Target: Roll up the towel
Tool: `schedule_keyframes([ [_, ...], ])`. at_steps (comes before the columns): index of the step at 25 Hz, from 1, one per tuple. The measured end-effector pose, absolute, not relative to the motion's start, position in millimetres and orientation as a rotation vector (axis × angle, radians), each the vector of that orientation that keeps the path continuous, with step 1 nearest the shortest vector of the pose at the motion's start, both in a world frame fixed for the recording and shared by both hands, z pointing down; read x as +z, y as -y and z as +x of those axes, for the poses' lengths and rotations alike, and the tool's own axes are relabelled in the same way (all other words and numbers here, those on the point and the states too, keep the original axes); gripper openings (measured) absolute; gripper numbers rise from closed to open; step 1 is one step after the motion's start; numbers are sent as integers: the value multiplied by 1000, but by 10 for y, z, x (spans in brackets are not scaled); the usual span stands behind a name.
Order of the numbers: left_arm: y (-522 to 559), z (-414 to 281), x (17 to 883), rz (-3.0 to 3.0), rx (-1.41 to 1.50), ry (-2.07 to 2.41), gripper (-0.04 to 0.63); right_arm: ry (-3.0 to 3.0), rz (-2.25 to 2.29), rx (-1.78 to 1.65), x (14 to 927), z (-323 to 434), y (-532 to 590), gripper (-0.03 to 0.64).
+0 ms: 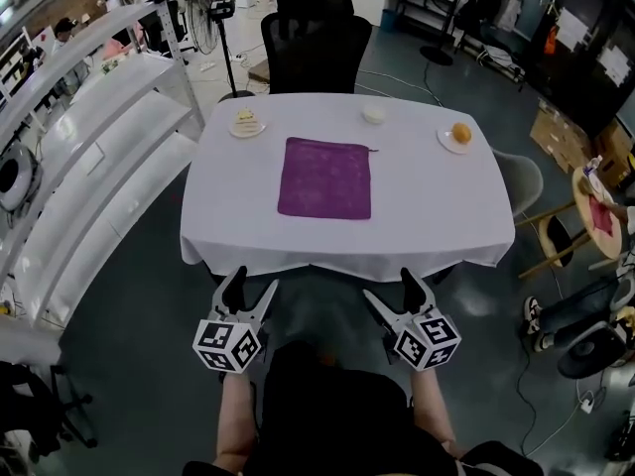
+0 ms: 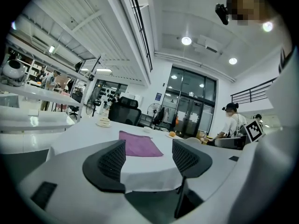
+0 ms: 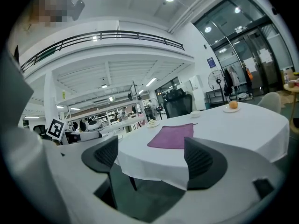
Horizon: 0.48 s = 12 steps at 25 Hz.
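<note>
A purple towel point(image 1: 325, 178) lies flat and unfolded in the middle of a table under a white cloth point(image 1: 228, 216). Both gripper views show the same towel point(image 2: 138, 144) point(image 3: 173, 136) ahead, beyond the jaws. My left gripper point(image 1: 248, 288) hovers below the table's near edge, left of centre, jaws apart and empty. My right gripper point(image 1: 390, 288) hangs at the same height, right of centre, also open with nothing between its jaws. Neither touches the table or the towel.
On the far side of the table stand a plate with a pastry point(image 1: 246, 123), a small white bowl point(image 1: 374, 114) and a plate with an orange point(image 1: 460, 134). A black office chair point(image 1: 316, 43) stands behind the table. White shelving point(image 1: 89, 137) runs along the left.
</note>
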<state>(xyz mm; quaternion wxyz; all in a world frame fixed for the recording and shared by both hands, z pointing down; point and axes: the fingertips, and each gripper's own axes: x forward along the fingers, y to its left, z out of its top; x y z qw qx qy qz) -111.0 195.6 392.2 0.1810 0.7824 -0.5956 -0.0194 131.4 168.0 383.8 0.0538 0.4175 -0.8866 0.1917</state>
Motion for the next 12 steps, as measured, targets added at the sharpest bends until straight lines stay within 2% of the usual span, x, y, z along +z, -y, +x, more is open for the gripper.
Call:
schedule_keyframes([
  [12,-2216,-1173,4130,2123,4,1721,321,2679,1162,678,4119,1202,-1822,448],
])
